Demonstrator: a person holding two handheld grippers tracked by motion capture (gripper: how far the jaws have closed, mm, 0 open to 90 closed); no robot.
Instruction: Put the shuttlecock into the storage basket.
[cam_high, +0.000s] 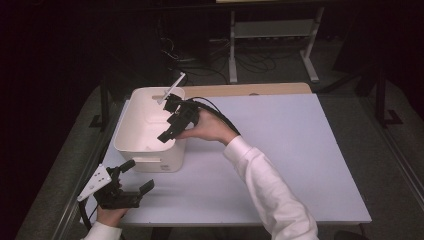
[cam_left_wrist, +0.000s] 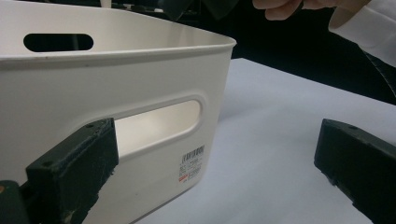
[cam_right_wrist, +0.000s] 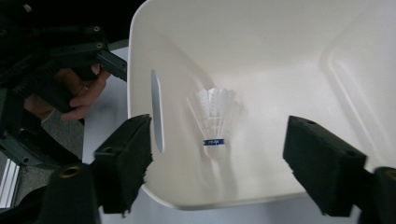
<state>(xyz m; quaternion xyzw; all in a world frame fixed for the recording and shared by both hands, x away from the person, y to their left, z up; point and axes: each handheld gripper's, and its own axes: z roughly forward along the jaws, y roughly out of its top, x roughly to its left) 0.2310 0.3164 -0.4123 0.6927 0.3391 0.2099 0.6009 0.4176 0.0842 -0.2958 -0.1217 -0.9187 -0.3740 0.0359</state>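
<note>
Right gripper view: shuttlecock (cam_right_wrist: 214, 122) lies at frame centre on the white bin (cam_right_wrist: 280, 46) floor, between the open right tongs (cam_right_wrist: 217, 165). Light, fragile feathers; grip the cork base. Left tongs (cam_left_wrist: 210, 158) open, empty.

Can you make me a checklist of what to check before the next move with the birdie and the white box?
1. Shuttlecock lies inside the white bin: ok.
2. Right hand-held gripper is open and off the shuttlecock: ok.
3. Left hand-held gripper is open, beside the bin's handle slot, not gripping: ok.
4. Bin sits flat on the table: ok.
5. Shuttlecock feathers undamaged: cannot tell.
</note>
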